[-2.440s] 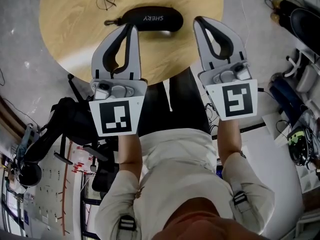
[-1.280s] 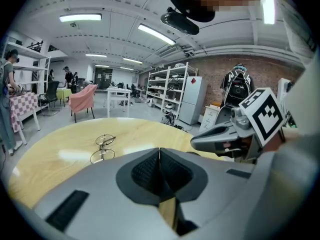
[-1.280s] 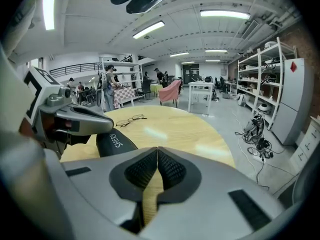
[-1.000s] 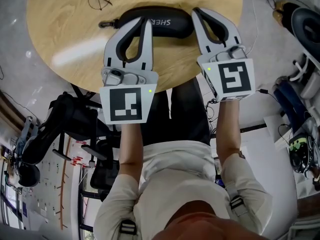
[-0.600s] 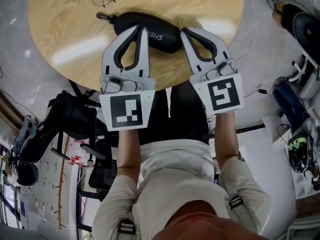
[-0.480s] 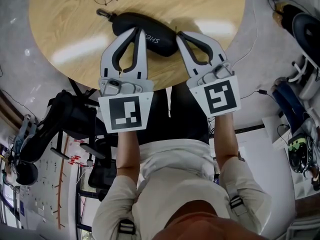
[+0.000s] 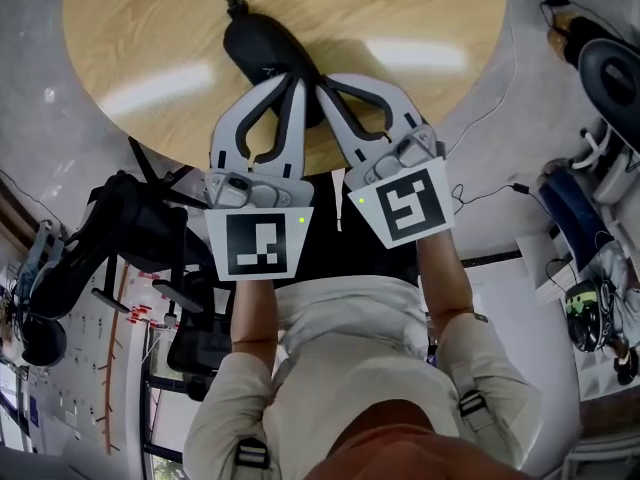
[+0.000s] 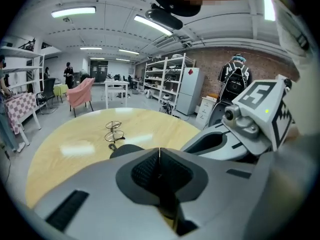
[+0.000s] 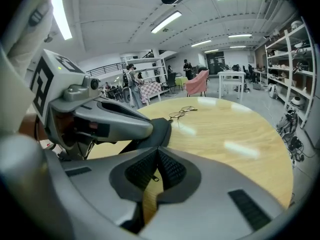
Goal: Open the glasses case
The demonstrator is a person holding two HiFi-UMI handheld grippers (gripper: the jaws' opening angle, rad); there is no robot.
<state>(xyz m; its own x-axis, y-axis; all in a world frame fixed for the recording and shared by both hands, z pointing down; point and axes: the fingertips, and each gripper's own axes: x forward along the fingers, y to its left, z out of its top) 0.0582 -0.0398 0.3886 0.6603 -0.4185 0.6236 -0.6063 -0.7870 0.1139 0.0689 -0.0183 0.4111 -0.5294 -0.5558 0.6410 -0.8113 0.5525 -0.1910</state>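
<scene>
Both sets shut, pad on pad, nothing clamped: the fingers point(image 8: 115, 194) of my left gripper point(image 7: 292, 86) and those of my right gripper point(image 7: 326, 81). The two tips sat almost together at the near end of the glasses case point(image 7: 262, 48). The case lay flat on the desk point(image 7: 430, 8), and its long axis ran away from me, slanting left, with the zip pull point(image 7: 233, 6) at the far end. My left tip lay along its flank, a shade nearer. Touching? I couldn't tell.

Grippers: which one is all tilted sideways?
The right gripper: it slants in toward the black glasses case, its marker cube crooked. The left gripper points straight ahead.
</scene>
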